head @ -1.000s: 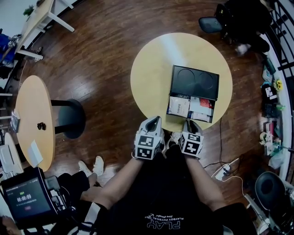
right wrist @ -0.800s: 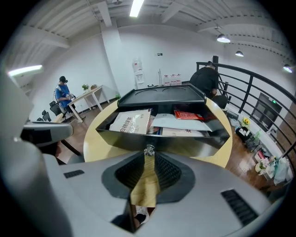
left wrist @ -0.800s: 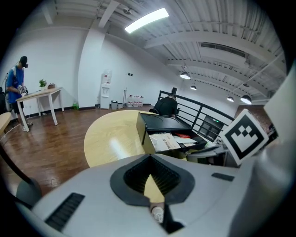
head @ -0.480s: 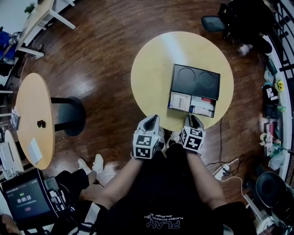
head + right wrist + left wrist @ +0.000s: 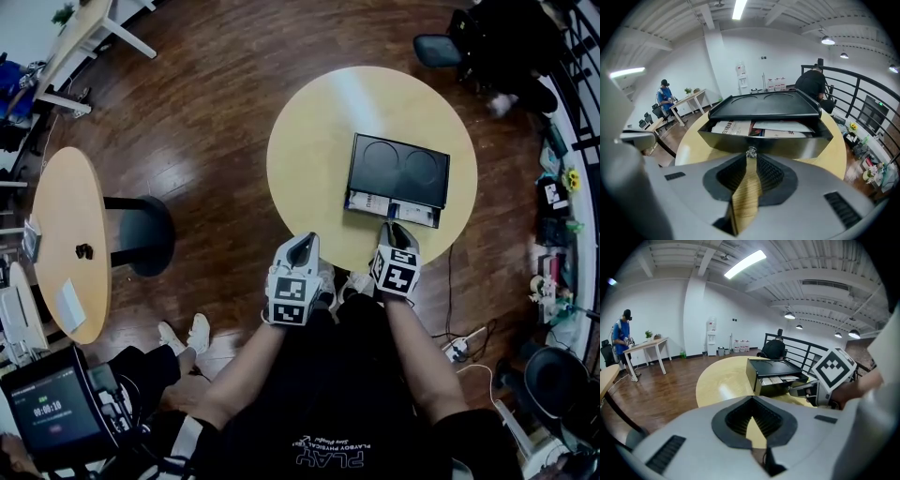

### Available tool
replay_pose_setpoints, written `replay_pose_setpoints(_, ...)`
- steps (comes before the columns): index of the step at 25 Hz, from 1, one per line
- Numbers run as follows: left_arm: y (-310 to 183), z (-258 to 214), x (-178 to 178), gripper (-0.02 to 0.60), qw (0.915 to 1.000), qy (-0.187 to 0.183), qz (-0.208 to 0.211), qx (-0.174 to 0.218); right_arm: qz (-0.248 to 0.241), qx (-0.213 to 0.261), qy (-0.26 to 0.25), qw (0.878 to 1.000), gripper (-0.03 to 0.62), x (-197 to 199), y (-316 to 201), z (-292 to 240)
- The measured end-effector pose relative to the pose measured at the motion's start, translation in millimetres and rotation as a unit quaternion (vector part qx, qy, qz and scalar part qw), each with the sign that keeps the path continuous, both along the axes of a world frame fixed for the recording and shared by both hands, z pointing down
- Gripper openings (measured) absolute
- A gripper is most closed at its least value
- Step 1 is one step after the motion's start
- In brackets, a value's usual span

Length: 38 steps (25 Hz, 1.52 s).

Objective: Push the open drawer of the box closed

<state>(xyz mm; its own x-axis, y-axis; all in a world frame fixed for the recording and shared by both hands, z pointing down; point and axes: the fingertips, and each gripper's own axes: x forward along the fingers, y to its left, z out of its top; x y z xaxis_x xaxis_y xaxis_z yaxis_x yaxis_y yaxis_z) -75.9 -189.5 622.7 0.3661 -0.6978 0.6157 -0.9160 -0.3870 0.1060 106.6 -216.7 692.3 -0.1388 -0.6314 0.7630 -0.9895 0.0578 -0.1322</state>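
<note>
A black box (image 5: 398, 169) lies on the round yellow table (image 5: 319, 141). Its drawer (image 5: 392, 209) sticks out a short way on my side, showing a thin strip of papers (image 5: 736, 127). My right gripper (image 5: 392, 228) is shut, its tips against the small knob (image 5: 751, 152) on the drawer front (image 5: 787, 146). My left gripper (image 5: 307, 242) is shut and holds nothing; it hovers at the table's near edge, left of the box. In the left gripper view the box (image 5: 773, 369) and the right gripper (image 5: 806, 391) show ahead to the right.
A second round table (image 5: 66, 244) and a black pedestal base (image 5: 141, 242) stand to the left. A person in black (image 5: 497, 37) sits beyond the table near a railing. A power strip and cables (image 5: 455, 349) lie on the floor at right.
The drawer has slid most of the way into the box. My right gripper moved forward with it against the front. The left gripper stayed near the table edge.
</note>
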Motion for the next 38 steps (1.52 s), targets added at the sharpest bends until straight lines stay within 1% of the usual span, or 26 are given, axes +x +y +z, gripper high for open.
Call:
replay_pose_setpoints(4,-4,-5,0,0.0,0.9999,0.012,-0.007,-0.009,-0.007,0.004,0.002,1.0,0.074,0,-9,1)
replay_pose_setpoints(9,-4,-2,-6,0.0,0.9998,0.008,-0.012,-0.012,-0.008,0.009,0.005,1.0,0.074,1,-16,2)
replay_pose_setpoints(13,-2,2,-7,0.0,0.9989,0.025,-0.023,-0.032,-0.012,0.009,0.01,1.0,0.074,1,-20,3)
replay_pose_setpoints(24,-3,2,-2,0.0,0.9989,0.026,-0.018,-0.034,-0.028,0.02,0.036,0.999,0.074,0,-35,6)
replay_pose_setpoints(31,1,7,-10,0.0,0.9987,0.021,-0.023,-0.039,-0.043,0.033,0.049,0.997,0.074,1,-49,7)
replay_pose_setpoints(35,2,8,-11,0.0,0.9975,0.038,-0.032,-0.05,-0.048,0.036,0.057,0.997,0.074,-1,-53,5)
replay_pose_setpoints(38,0,6,-8,0.0,0.9975,0.041,-0.03,-0.049,-0.053,0.042,0.062,0.996,0.074,-4,-55,3)
